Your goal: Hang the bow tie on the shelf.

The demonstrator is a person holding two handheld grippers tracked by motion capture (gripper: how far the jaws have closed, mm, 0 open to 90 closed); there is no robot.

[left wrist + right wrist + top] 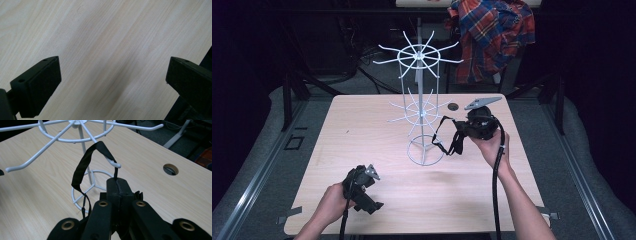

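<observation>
A white wire rack (419, 67) with two tiers of hooks stands mid-table. My right gripper (458, 131) is raised just right of its lower tier, shut on a black strap (436, 131). In the right gripper view the strap (82, 167) loops over the upturned tip of a lower hook (113, 163) and runs down into the closed jaws of my right gripper (117, 185); its free end with a buckle hangs to the left. My left gripper (368, 196) is low over the table's front left. Seen in its own view, my left gripper (112, 77) is open, with bare wood between the jaws.
The light wooden table (362, 130) has a round cable hole (453, 106) behind my right gripper. The rack's ring base (424, 150) sits on the tabletop. A plaid shirt (492, 35) hangs on a chair beyond the far edge.
</observation>
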